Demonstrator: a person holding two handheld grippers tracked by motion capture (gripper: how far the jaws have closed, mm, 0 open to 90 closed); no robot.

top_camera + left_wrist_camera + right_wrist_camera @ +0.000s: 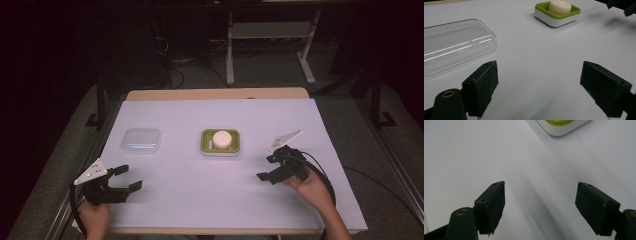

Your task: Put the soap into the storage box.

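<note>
A white sheet covers the table (200,200) in a dark room. The white soap (222,137) sits in its green dish (205,141), ahead of and between both tongs, well apart from each. The clear lid (142,140) lies just ahead of the left tongs (128,177). The left tongs and right tongs (266,168) both gape wide, grasping nothing.

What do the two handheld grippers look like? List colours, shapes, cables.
Left gripper and right gripper are both black with two blocky jaws, each topped by a grey three-cornered plate and trailing a black cable. Brass-coloured eyelets sit beside the jaws.
</note>
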